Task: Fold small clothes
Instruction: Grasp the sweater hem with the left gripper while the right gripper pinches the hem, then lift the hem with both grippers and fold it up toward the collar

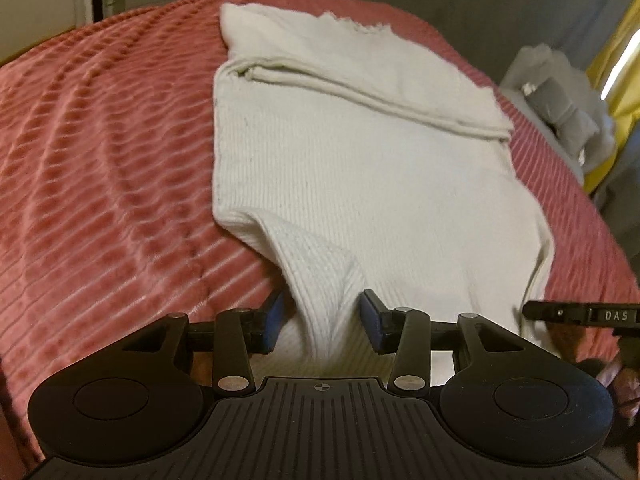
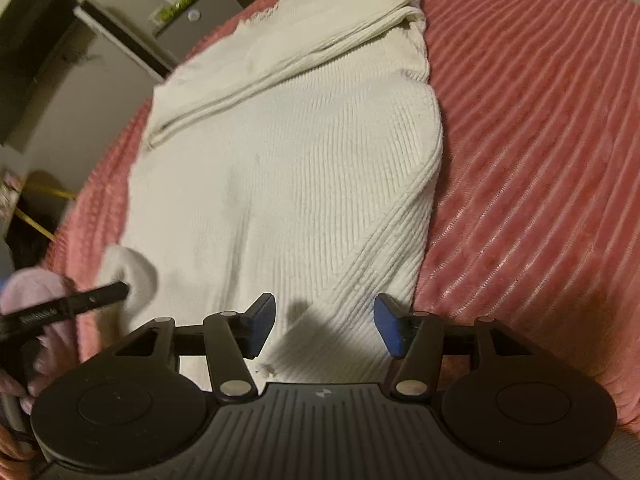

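My left gripper [image 1: 322,322] stands wide around a raised fold of the white garment [image 1: 360,168]; my right gripper [image 2: 326,326] hovers wide above it.

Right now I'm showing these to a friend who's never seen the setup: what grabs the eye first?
A white ribbed knit garment sprawls mid-frame over a pink ribbed plush blanket, its far part folded into a band. Up close, the left gripper has its jaws apart around a raised fold of the near hem, and the right gripper hovers open over the same edge.
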The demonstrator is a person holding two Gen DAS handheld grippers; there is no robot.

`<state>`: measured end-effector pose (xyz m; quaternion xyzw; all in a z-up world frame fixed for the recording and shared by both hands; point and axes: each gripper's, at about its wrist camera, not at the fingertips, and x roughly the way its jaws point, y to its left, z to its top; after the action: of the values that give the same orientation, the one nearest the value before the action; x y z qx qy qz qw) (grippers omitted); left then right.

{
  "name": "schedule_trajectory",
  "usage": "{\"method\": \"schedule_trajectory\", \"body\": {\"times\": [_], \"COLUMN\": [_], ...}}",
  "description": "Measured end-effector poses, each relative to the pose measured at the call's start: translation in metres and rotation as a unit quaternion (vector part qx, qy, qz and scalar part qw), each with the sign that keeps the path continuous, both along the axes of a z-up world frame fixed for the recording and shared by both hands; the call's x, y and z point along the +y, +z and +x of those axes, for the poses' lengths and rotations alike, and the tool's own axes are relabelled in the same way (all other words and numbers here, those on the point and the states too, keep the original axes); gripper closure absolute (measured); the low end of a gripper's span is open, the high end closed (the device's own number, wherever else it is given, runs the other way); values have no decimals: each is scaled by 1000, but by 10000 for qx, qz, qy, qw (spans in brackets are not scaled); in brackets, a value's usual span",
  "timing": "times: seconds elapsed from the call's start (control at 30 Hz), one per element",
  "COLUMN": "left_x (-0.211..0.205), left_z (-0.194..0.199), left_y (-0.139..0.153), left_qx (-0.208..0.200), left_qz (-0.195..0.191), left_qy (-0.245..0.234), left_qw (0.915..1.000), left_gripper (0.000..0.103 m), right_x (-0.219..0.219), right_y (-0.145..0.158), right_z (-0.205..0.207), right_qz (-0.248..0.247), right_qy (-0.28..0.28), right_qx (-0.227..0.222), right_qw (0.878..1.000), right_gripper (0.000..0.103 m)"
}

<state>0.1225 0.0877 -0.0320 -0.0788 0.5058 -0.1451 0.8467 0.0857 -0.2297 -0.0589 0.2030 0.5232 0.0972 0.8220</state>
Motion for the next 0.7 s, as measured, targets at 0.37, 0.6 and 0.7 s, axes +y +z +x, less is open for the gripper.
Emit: {"method": "schedule_trajectory", "body": {"times": [0.37, 0.6, 0.7], "left_x": [4, 26, 38], "left_z": [0, 46, 77], "left_y": [37, 82, 81], "left_qx": [-568, -1220, -1194], "left_qz": [-682, -1321, -1486], "left_qy": [-230, 422, 1097], "left_qw": [9958, 9828, 9755], "left_gripper": [94, 94, 94], "right_x": [-23, -49, -55], "right_y": [15, 55, 65], "right_z": [-2, 39, 65], "right_qz": [262, 890, 809], "right_qy": [-95, -767, -1119], "right_qx": [-478, -1173, -1465], "right_qw": [9985, 9861, 9795], "right_gripper": [96, 97, 97]}}
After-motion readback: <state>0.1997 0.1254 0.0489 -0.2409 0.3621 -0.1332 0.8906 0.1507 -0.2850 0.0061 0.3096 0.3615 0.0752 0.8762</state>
